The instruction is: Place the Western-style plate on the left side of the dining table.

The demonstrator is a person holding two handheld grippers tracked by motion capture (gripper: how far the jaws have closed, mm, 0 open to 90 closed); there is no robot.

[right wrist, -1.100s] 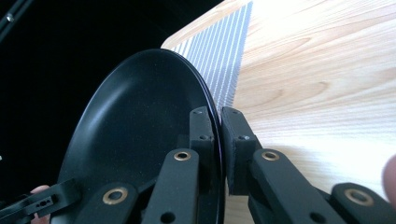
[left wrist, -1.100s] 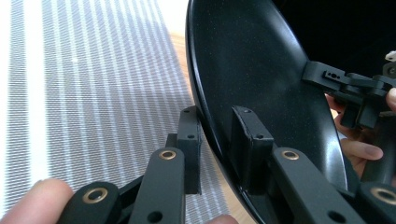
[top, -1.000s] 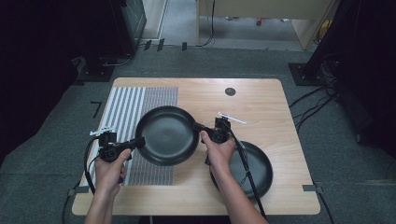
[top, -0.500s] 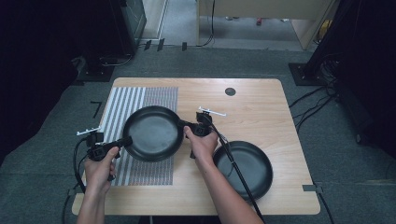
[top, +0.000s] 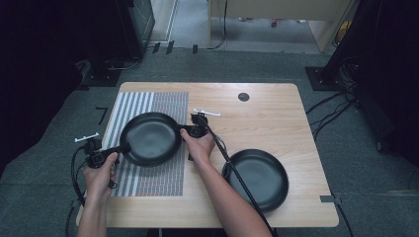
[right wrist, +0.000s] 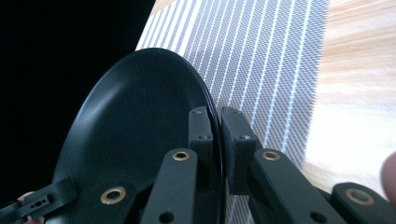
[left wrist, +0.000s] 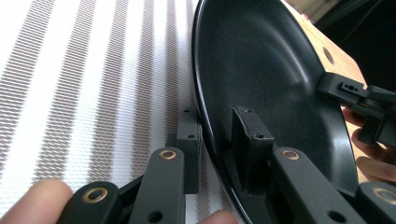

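— Where is the black pan [top: 149, 138]?

— Over the striped mat [top: 148, 103], held between both grippers. The left gripper [top: 118, 148] pinches its rim at about 8 o'clock — one jaw inside, one outside.

— And the right gripper [top: 182, 129]?

— Clamped on the rim at 3 o'clock. A second pan [top: 257, 178] lies on the table [top: 276, 108], well apart at 4 o'clock.
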